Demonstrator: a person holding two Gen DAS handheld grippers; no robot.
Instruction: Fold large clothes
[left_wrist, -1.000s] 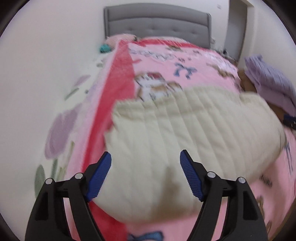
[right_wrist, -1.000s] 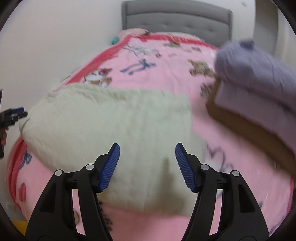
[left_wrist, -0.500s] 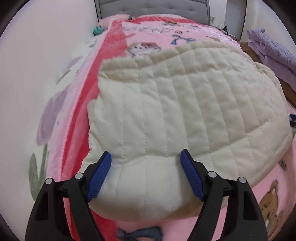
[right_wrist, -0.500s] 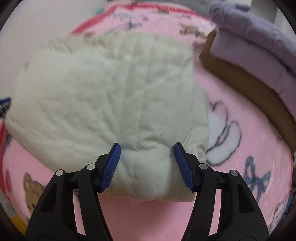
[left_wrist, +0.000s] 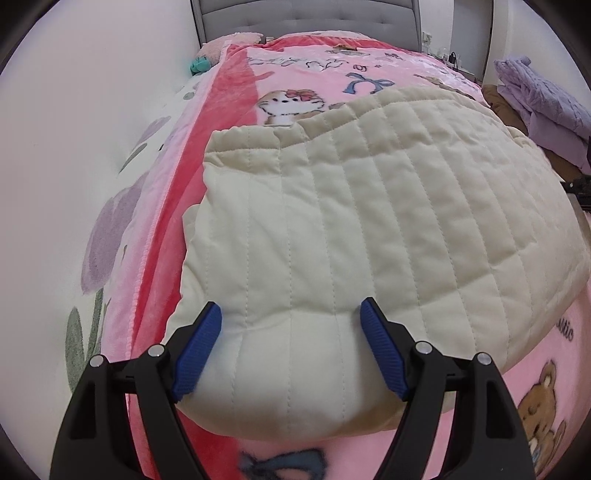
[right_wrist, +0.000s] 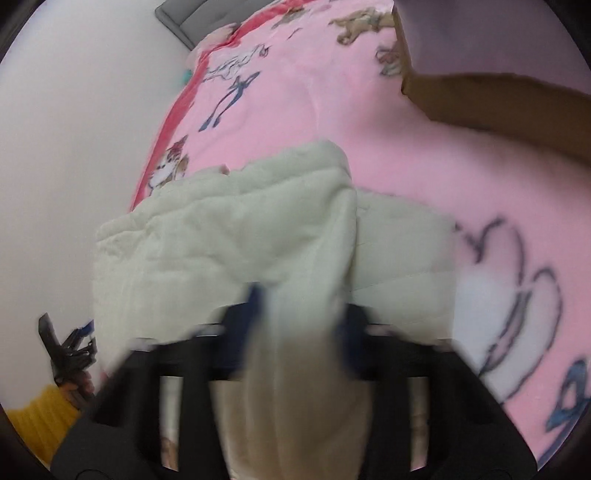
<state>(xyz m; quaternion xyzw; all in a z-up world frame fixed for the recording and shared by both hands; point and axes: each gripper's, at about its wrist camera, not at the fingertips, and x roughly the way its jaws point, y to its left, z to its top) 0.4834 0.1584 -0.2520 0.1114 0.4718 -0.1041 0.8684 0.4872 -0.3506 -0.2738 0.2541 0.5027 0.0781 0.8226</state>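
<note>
Your left gripper (left_wrist: 290, 347) is over the near edge of the cream quilted garment (left_wrist: 369, 229), jaws spread wide w/ the blue pads (left_wrist: 197, 350) either side of the padded hem; pads look to rest on or just above the fabric, not pinching it. Garment lies folded on the pink cartoon blanket (left_wrist: 303, 74), near end of the bed, its left side just beside the red border strip (left_wrist: 236, 85). Grey headboard (left_wrist: 306, 18) at the far end, teal item (left_wrist: 199, 65) by the pillow corner, lilac clothes pile (left_wrist: 543, 92) off to the right on sth brown. Your right gripper (right_wrist: 299, 325) is badly blurred, but its jaws are closing on a bunched ridge of the same garment (right_wrist: 221, 236), w/ fabric pulled up between the fingers and spilling toward the lens; looks clenched on cloth. Rest of the garment spreads out to the left and behind the gripper in the right wrist view, a flatter layer (right_wrist: 406, 243) showing to the right. Brown cardboard-like edge (right_wrist: 480, 96) sits top right. Bottom left of that view you see a yellow sleeve (right_wrist: 40, 421) and the other black gripper frame.
</note>
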